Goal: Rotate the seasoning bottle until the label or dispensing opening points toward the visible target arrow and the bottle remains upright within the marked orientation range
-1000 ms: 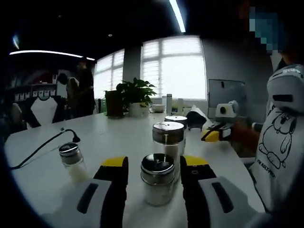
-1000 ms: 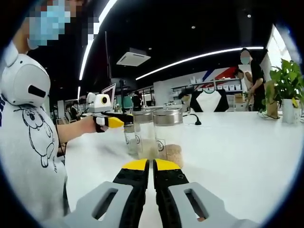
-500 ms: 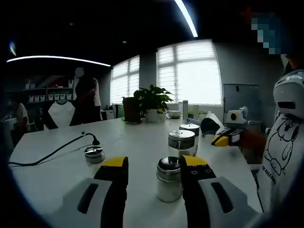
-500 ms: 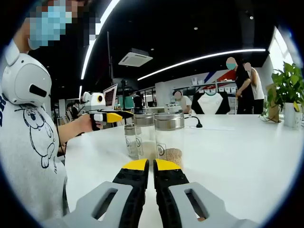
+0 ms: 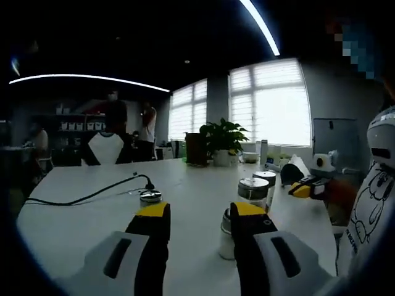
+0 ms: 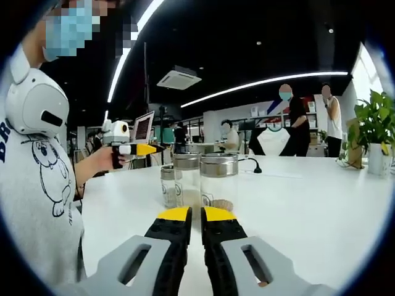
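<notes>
1. Partly hidden: in the left gripper view, the small glass seasoning bottle with a dark metal cap [image 5: 227, 234] stands upright on the white table [image 5: 86, 216], and the right-hand jaw of the left gripper [image 5: 192, 216] covers its near side. No label, dispensing opening or arrow can be made out there.
2. Left gripper state: the black, yellow-tipped jaws stand spread well apart and hold nothing; the bottle sits just beside the inner face of the right-hand jaw (contact cannot be confirmed).
3. Right gripper [image 6: 195, 213] state: in the right gripper view the jaws are pressed nearly together, a thin slit between them, nothing pinched.
4. The right gripper view shows two taller clear glass jars with silver lids [image 6: 219, 182] directly beyond the jaw tips, one with brownish granules at the bottom and a small round mark on the glass. A shorter bottle [image 6: 168, 185] stands beside them at their left.
5. The same view shows the person's hand [image 6: 99, 161] holding the left gripper, raised above the table.
6. The left gripper view shows the jars farther off [image 5: 253, 191], a low round silver-topped item [image 5: 150, 196], and a black cable [image 5: 86, 196] lying across the table.
7. Room: a dim office with ceiling light strips, bright blinded windows, a potted green plant [image 5: 225, 139], and people standing at the far end [image 6: 293, 120].
</notes>
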`<state>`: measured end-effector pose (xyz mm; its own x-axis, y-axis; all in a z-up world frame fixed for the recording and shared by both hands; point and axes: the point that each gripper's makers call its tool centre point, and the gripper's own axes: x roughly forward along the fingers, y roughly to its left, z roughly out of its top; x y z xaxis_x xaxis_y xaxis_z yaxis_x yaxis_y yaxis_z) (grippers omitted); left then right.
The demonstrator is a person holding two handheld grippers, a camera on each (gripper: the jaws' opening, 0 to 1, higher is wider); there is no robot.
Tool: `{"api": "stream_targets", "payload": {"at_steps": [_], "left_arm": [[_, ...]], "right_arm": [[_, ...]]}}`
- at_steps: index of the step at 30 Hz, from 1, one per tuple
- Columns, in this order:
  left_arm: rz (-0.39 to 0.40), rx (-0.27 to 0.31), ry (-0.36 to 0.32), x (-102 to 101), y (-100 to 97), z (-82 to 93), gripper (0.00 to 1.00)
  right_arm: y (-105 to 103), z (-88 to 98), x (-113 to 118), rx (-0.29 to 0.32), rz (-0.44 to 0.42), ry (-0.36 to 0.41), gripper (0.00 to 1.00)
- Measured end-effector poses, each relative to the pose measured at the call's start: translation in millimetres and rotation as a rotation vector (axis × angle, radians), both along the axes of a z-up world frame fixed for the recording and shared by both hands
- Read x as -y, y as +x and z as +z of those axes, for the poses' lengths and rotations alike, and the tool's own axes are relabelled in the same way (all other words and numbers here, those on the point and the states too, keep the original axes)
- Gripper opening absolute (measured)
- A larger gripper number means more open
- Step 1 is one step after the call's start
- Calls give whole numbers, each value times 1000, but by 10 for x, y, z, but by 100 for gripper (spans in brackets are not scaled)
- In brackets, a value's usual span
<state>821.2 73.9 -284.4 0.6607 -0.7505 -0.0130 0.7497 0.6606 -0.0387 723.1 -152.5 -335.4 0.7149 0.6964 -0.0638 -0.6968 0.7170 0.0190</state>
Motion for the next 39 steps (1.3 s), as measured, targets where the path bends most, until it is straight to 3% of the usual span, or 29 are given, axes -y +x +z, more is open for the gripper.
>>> {"api": "stream_targets", "payload": {"at_steps": [5, 12, 21, 24, 33, 37, 39], "left_arm": [[27, -4, -34, -80, -65, -6, 41], [57, -24, -15, -174, -87, -97, 40], [73, -8, 18, -165, -66, -122, 40], [100, 28, 103, -126, -14, -154, 40], [96, 72, 112, -81, 167, 76, 40], [98, 98, 66, -40, 328, 221, 40], [87, 108, 11, 8, 409, 294, 39]], "right_arm": [[38, -4, -5, 19, 10, -66, 6], [65, 16, 16, 24, 11, -65, 6], [67, 14, 34, 21, 15, -70, 6], [71, -3, 26, 17, 14, -70, 6], [65, -52, 27, 8, 17, -67, 6], [70, -48, 23, 5, 15, -54, 6], [73, -22, 11, 11, 15, -46, 6]]}}
